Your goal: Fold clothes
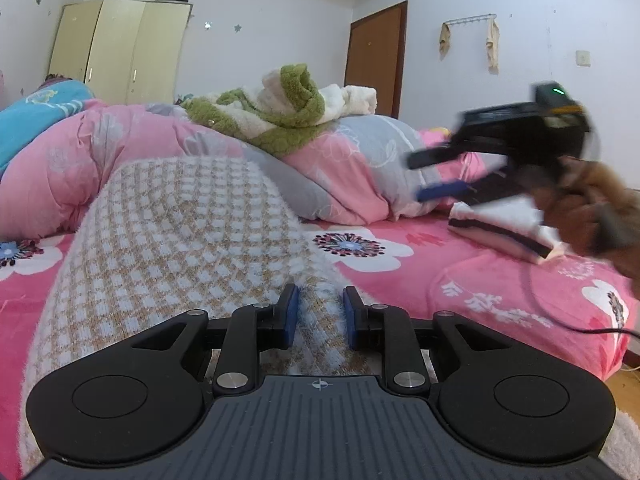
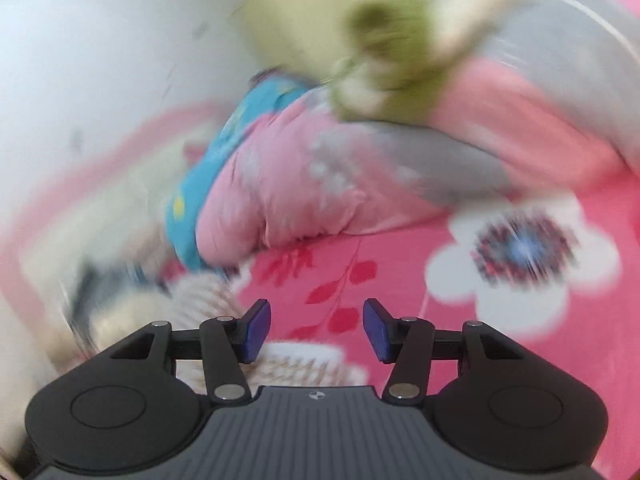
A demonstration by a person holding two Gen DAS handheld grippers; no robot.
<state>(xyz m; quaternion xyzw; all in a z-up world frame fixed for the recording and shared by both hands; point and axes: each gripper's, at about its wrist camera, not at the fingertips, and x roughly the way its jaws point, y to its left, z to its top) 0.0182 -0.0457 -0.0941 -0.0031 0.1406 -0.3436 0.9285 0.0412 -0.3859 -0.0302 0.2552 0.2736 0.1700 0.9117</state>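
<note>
A beige-and-white checked knit sweater [image 1: 176, 232] lies humped on the pink flowered bed sheet [image 1: 460, 280]. My left gripper [image 1: 320, 320] has its blue pads on either side of a raised ridge of the sweater, about a pad-width apart, pinching the knit. My right gripper [image 2: 316, 330] is open and empty above the sheet; it also shows in the left wrist view [image 1: 436, 176], blurred, in the air at the right. A strip of the knit [image 2: 296, 364] shows just under it. The right wrist view is motion-blurred.
A pink and grey quilt [image 1: 352, 168] is heaped behind the sweater, with a green and white fleece garment [image 1: 280, 108] on top. A folded white and dark garment [image 1: 504, 232] lies at the right. A blue cover [image 1: 36, 116] is at the left. A cable [image 1: 560, 320] trails across the sheet.
</note>
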